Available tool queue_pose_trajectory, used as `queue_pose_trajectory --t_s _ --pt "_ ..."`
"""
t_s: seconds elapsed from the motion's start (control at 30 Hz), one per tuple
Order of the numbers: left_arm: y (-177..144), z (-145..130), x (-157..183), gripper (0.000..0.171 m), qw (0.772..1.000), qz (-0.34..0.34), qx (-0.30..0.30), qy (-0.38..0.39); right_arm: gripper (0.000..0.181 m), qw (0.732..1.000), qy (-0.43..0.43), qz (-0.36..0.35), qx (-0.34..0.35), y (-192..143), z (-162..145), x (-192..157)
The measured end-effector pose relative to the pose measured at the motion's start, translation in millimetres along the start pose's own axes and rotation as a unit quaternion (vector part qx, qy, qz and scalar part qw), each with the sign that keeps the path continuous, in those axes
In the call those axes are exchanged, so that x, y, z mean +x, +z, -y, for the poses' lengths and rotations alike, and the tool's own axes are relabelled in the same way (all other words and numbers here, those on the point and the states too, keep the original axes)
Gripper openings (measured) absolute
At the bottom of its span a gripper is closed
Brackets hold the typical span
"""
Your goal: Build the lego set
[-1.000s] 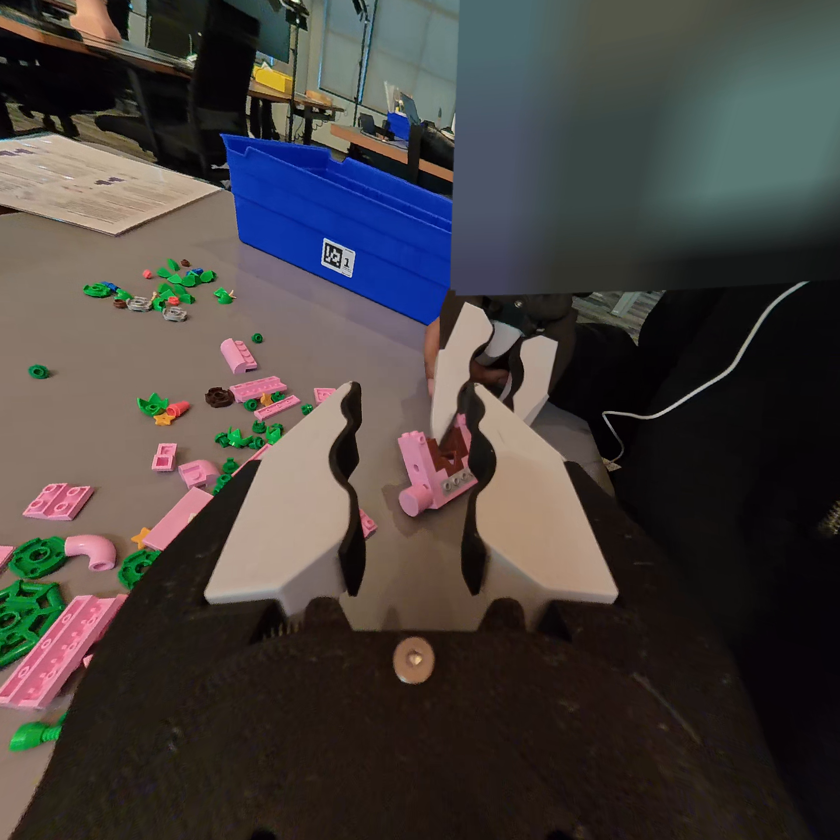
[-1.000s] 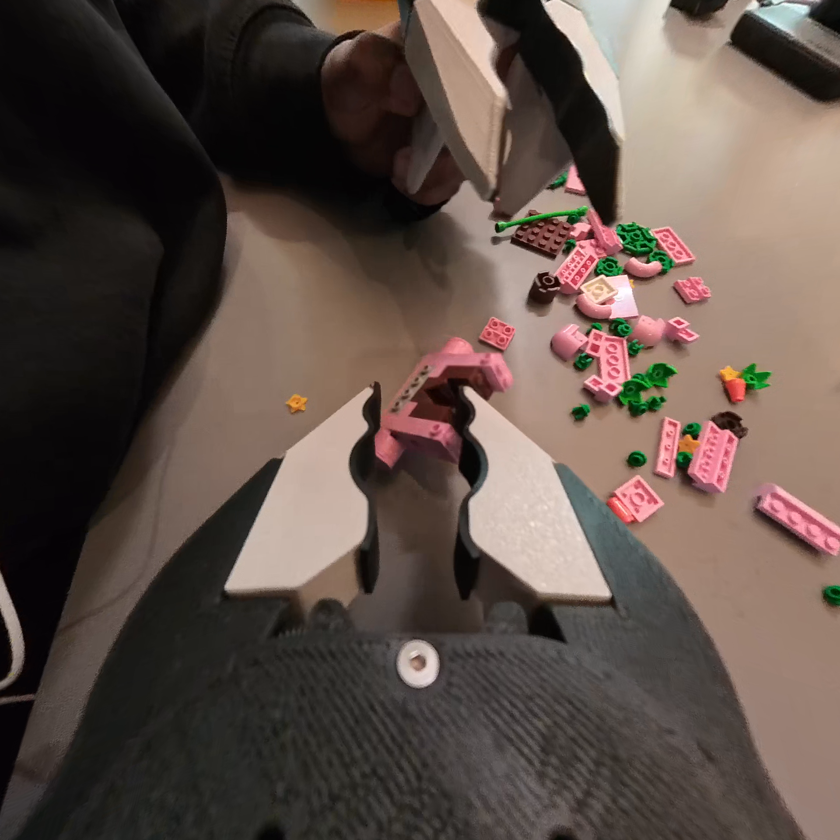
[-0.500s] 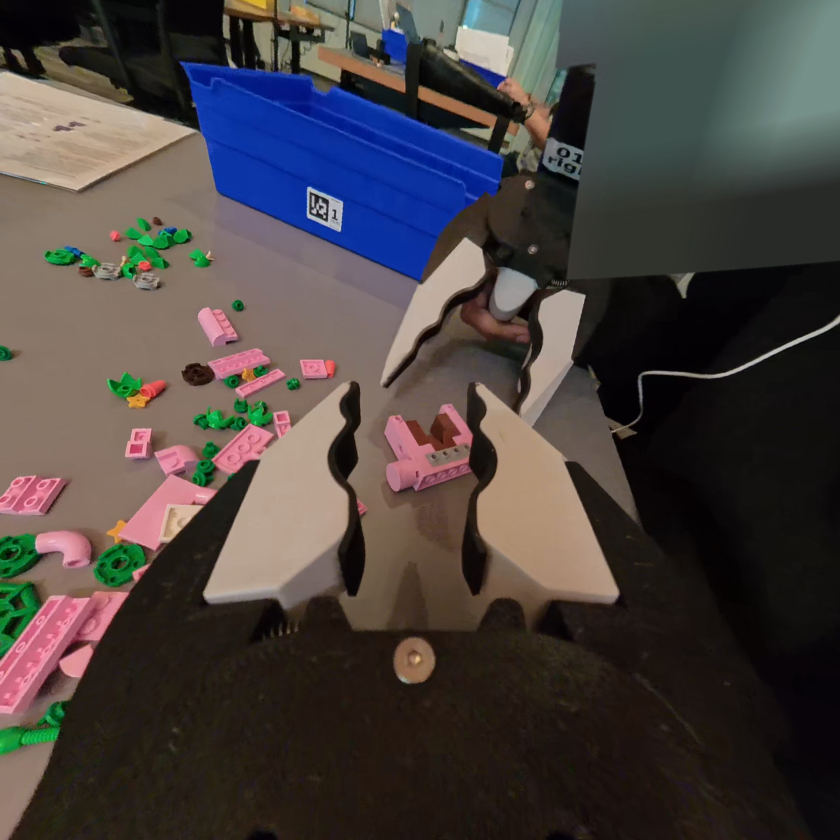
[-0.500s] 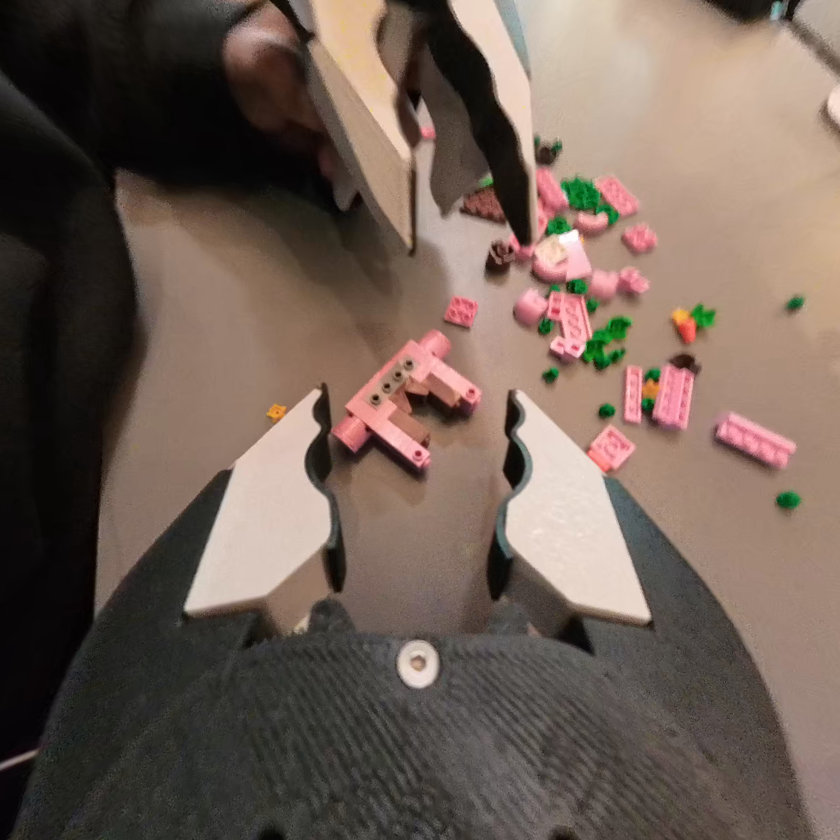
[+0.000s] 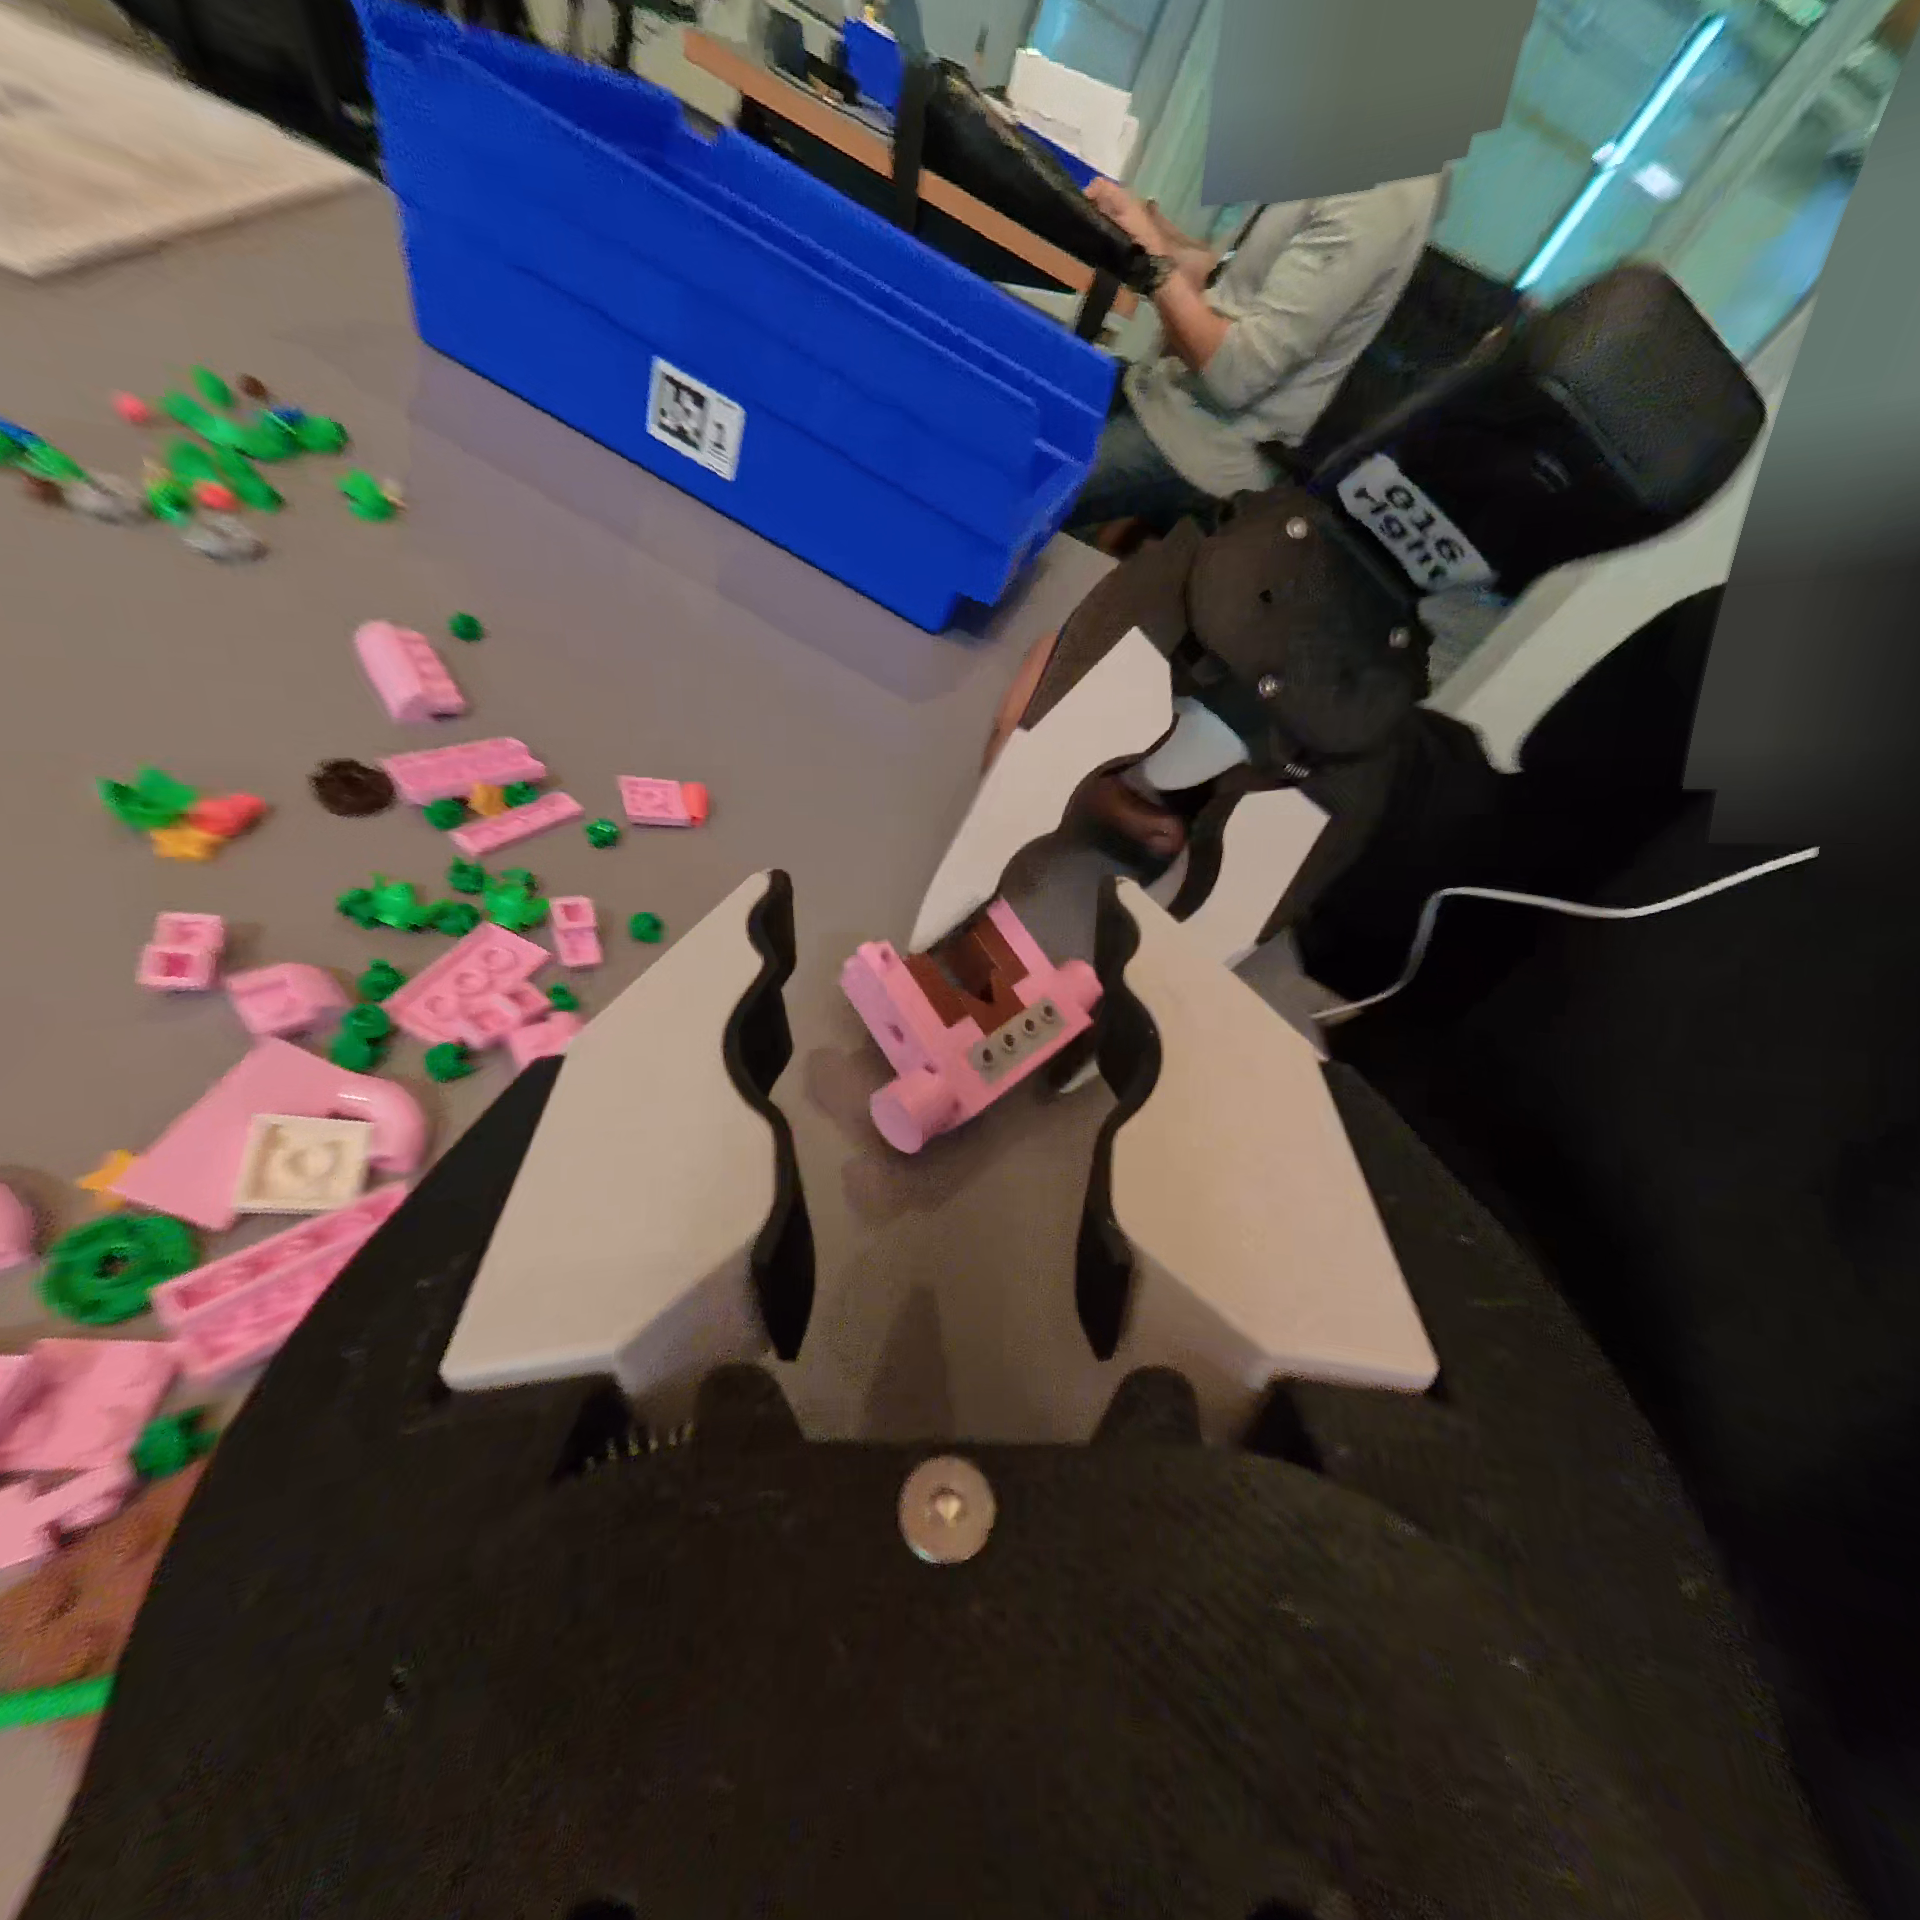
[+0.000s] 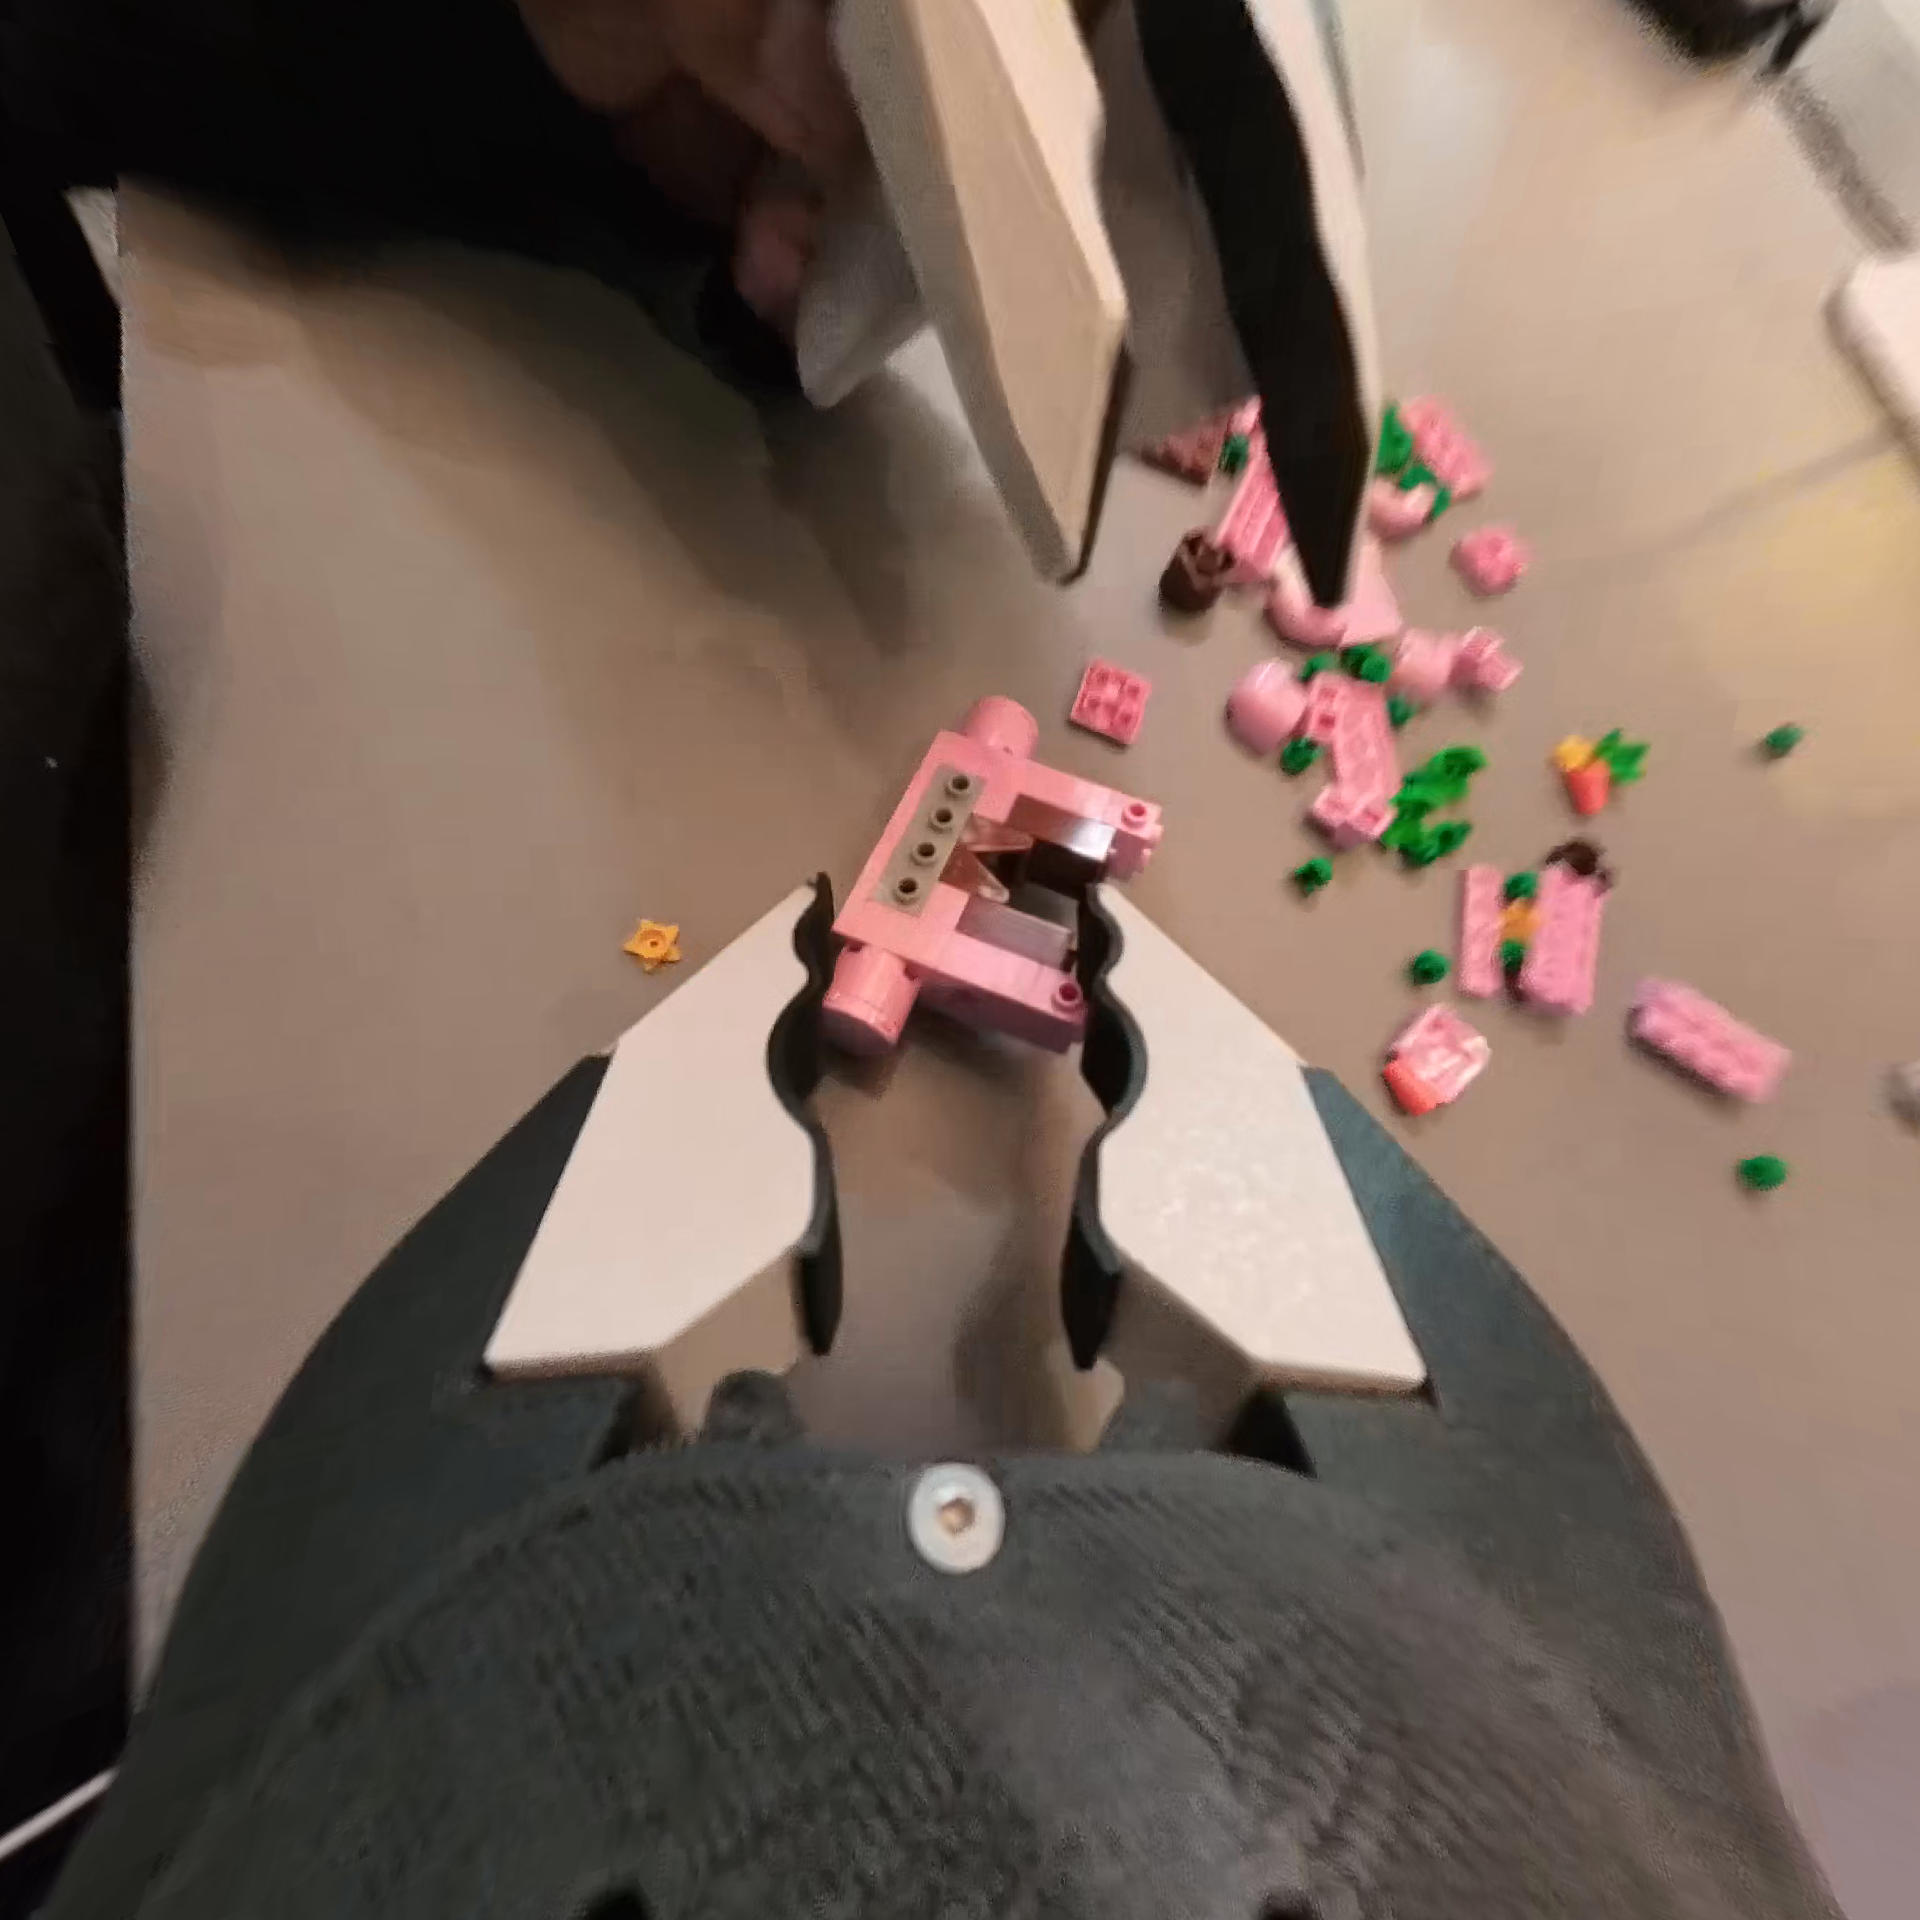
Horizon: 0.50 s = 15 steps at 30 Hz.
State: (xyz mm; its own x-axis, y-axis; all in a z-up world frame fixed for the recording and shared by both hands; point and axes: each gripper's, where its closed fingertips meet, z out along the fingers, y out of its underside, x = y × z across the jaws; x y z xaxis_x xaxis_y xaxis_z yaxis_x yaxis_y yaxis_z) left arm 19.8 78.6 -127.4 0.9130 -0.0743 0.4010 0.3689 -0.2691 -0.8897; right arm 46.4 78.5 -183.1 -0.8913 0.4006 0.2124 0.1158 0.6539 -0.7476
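Observation:
A pink and brown lego assembly point(image 5: 966, 1029) with a grey studded strip lies on the grey table. My left gripper point(image 5: 943, 904) is open and empty, and the assembly sits just beyond its tips. My right gripper point(image 6: 956, 904) has the assembly's point(image 6: 966, 883) near end between its fingertips, and both pads touch its sides. In the left wrist view the right gripper point(image 5: 1055, 904) comes in from the far side. In the right wrist view the left gripper point(image 6: 1205, 561) hangs open above the far end of the assembly.
Loose pink and green pieces point(image 5: 468, 977) are scattered to the left, and they show at the right in the right wrist view point(image 6: 1351, 748). A blue bin point(image 5: 727, 312) stands at the back. An orange star point(image 6: 652, 943) lies near my right gripper. A white cable point(image 5: 1558, 904) runs off the table edge. My hands' fingertips stand some 6 centimeters from each other.
My right gripper let go of the assembly and opened wide, and has now closed in around it again. The assembly has turned on the table. My left gripper stayed open.

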Motion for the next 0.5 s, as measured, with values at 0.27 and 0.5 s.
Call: queue_pose_trajectory --t_s 0.27,0.5 --pt "-2 -3 23 0.030 0.980 -0.144 0.002 -0.136 0.046 0.943 -0.280 -0.175 0.044 -14 25 9" --pt "1 -8 17 0.012 0.991 -0.098 -0.018 -0.090 0.046 0.966 -0.203 -0.143 0.075 -19 24 11"
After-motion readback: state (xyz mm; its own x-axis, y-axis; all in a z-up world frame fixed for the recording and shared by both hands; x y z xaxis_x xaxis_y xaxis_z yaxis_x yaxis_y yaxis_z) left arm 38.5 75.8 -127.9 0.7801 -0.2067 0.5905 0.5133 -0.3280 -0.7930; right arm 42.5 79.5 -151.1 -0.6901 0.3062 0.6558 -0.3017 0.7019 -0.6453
